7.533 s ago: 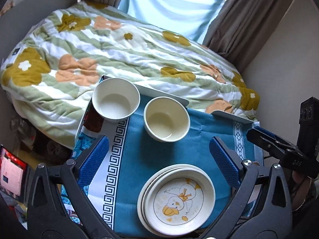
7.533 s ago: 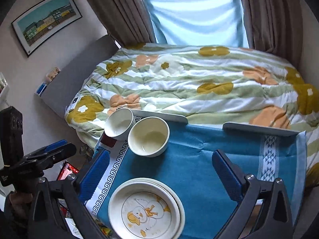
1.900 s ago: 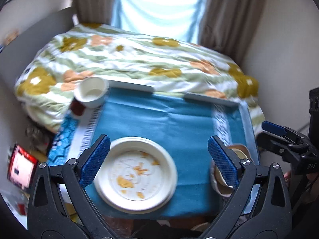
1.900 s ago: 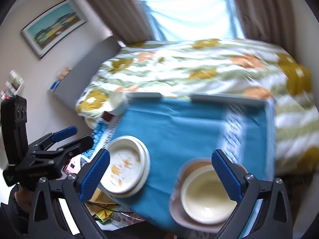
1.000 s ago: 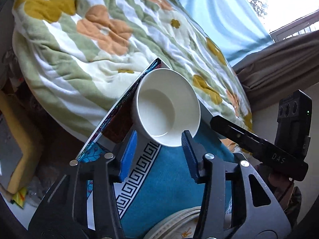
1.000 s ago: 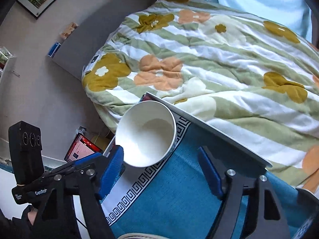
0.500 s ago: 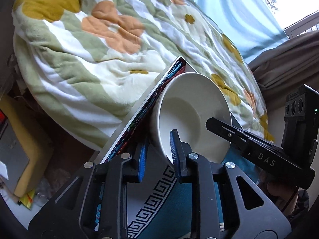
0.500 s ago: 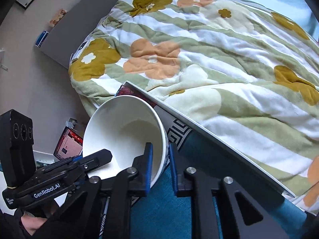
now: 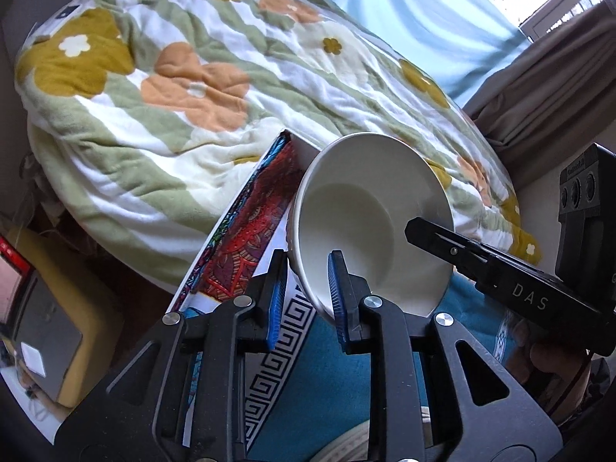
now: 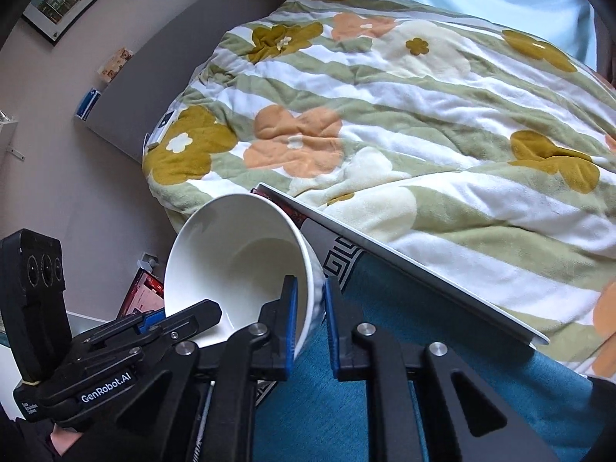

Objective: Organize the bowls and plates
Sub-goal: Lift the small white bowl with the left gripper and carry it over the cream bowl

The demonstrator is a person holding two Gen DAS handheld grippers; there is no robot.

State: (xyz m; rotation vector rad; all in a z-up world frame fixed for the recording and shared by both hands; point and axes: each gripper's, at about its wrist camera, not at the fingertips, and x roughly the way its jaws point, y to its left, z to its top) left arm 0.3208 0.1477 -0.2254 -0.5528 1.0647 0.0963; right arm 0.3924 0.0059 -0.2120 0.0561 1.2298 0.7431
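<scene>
**Two claws pinching one bowl at the worktop corner**

Both claws are gripping the same white bowl [image 9: 369,227], tipping its mouth toward the cameras. The left claw [image 9: 306,290] is clamping the rim at six o'clock; the right claw [image 10: 310,315] is squeezing the wall at five o'clock. By my reading the job is partway: this bowl is in hand, not yet placed, and a plate [image 9: 346,442] is peeking in at the bottom edge. Room is looking tight: the bowl is hanging just beside the corner of the blue-clothed worktop [image 10: 346,404], the bed [image 10: 385,115] crowding twelve o'clock.
</scene>
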